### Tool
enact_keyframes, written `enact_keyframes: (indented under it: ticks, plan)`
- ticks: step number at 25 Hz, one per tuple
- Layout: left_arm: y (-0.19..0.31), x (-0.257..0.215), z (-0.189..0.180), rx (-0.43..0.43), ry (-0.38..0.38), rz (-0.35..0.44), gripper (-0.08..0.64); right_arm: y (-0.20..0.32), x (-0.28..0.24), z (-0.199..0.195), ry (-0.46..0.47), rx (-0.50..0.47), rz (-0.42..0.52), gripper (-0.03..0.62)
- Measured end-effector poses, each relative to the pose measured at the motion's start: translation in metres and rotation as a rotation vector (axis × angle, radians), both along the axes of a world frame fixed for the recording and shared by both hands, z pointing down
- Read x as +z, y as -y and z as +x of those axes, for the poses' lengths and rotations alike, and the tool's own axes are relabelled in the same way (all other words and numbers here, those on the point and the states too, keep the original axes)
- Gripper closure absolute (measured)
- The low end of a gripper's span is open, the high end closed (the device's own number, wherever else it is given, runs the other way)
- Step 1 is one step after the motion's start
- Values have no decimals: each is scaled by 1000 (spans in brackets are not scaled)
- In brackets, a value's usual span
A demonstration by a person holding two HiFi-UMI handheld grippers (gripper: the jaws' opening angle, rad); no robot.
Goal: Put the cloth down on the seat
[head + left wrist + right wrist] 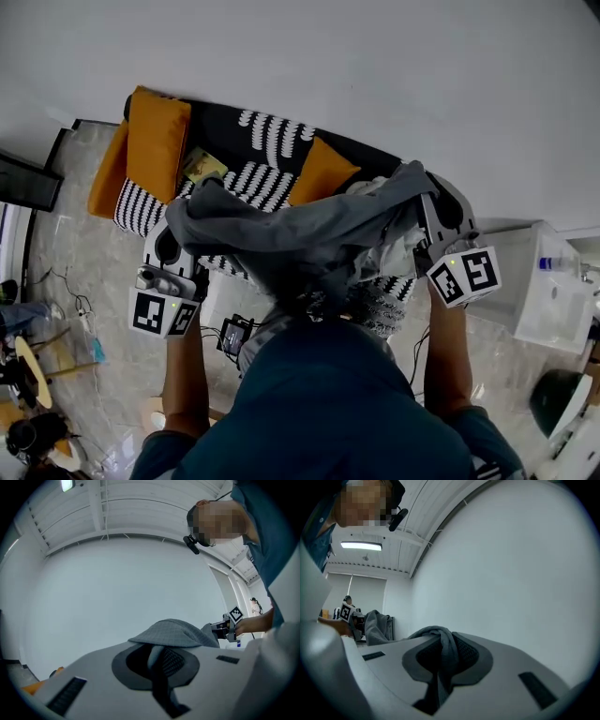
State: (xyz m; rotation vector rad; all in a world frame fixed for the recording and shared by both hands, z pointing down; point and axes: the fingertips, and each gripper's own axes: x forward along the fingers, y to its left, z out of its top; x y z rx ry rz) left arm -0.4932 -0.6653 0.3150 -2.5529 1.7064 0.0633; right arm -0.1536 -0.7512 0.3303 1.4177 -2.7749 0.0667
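A grey cloth (300, 230) hangs stretched between my two grippers, above the black-and-white patterned sofa seat (258, 180). My left gripper (183, 217) is shut on the cloth's left corner. My right gripper (424, 195) is shut on the right corner. In the left gripper view the cloth (174, 632) bunches over the closed left gripper (161, 657), and the right gripper (228, 624) shows beyond it. In the right gripper view a twisted fold of cloth (441, 644) is pinched in the right gripper (443, 657). The cloth hides the middle of the seat.
Two orange cushions (155, 141) (323, 169) lean on the sofa back, with a yellowish item (202, 166) between them. A white cabinet (548, 300) stands right of the sofa. A small round table (33, 370) and cables lie on the floor at the left. The wall runs behind the sofa.
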Motion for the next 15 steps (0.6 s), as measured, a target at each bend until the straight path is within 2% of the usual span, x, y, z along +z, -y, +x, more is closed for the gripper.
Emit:
enact_keyframes:
  ticks: [11,15]
  plan:
    - [99,14,-18,158,-45,-8,546,57,-1,0,23,172,-8,551]
    - [124,21,-19,182,-36,-16,546,72,0,2,29,193,5,551]
